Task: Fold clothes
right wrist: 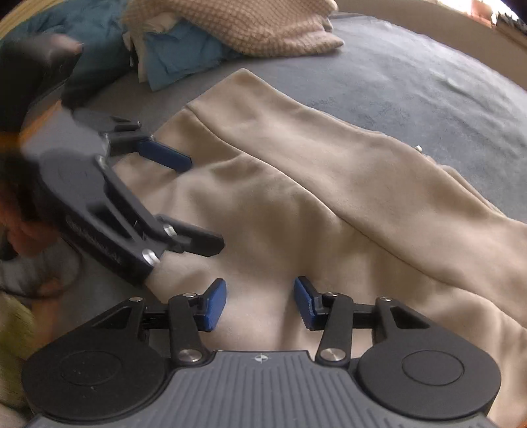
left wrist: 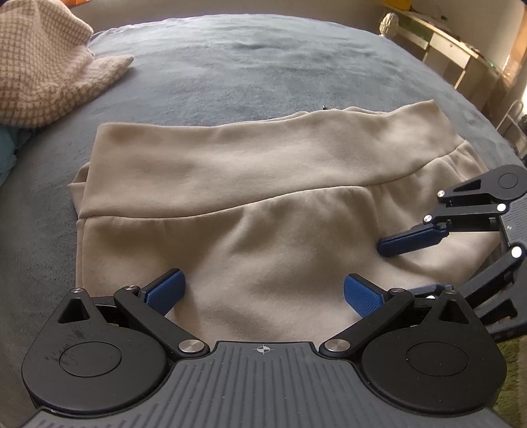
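Note:
A beige fleece garment (left wrist: 263, 184) (right wrist: 313, 184) lies folded in layers on the grey-blue bed cover (left wrist: 263, 59) (right wrist: 428, 82). My left gripper (left wrist: 263, 293) (right wrist: 187, 200) is open over the garment's near edge, with its blue pads (left wrist: 164, 293) wide apart and cloth lying flat below them. To its right, my right gripper (right wrist: 260, 306) (left wrist: 411, 266) is also open above the same edge. Its pads (right wrist: 214, 306) stand apart with smooth cloth beneath the gap and nothing pinched. In the left wrist view only its upper finger shows clearly.
A checked knit garment (left wrist: 42, 66) (right wrist: 247, 26) is heaped at the bed's far left, over blue cloth (right wrist: 178, 56) and teal cloth (right wrist: 82, 29). A small metal piece (right wrist: 419, 148) lies at the garment's far edge. Shelving (left wrist: 461, 49) stands beyond the bed, and a green rug (left wrist: 513, 378) lies below.

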`<state>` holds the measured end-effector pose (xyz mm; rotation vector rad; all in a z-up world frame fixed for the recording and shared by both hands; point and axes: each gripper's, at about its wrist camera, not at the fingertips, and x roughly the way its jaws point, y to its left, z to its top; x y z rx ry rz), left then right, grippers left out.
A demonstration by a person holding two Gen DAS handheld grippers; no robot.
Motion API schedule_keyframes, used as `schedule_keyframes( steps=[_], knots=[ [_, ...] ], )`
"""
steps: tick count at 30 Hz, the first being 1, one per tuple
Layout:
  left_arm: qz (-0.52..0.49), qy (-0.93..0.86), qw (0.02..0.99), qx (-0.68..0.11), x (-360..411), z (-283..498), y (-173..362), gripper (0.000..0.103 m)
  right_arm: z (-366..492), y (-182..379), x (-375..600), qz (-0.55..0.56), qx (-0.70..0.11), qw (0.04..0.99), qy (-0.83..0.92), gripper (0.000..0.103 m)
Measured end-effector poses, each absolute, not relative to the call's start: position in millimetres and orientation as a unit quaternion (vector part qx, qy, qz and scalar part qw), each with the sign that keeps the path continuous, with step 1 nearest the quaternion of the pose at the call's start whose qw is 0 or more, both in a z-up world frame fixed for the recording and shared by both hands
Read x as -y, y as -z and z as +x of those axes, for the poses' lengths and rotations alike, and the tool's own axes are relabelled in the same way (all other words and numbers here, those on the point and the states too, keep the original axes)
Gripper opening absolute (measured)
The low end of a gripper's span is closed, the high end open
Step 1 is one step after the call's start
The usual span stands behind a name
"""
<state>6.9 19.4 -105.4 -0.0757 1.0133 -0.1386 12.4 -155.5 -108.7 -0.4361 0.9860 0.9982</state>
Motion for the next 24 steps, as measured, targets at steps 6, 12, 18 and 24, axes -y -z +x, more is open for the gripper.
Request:
schedule_keyframes(
  steps=[6, 12, 18, 24],
  knots=[
    [-0.069, 0.073, 0.874, -0.475, -29.3, 5.6, 104.5, 0.103, 26.5, 96.0, 151.3, -0.174, -0.468, 0.753, -0.429, 0.046],
    [-0.079, 0.079, 0.876, -0.47, -31.5, 6.3, 104.9, 0.103, 42.4, 107.0, 164.8, -0.167, -0.492, 0.772, -0.366, 0.047],
    [-0.064, 0.065, 0.879, -0.467, -34.2, 2.4, 89.5, 0.103, 44.5, 115.3, 164.6, -0.157, -0.499, 0.776, -0.352, 0.05],
    [-0.097, 0.109, 0.887, -0.438, -37.3, 6.2, 67.4, 0.103, 44.8, 115.4, 161.4, -0.151, -0.504, 0.778, -0.343, 0.05]
  ],
)
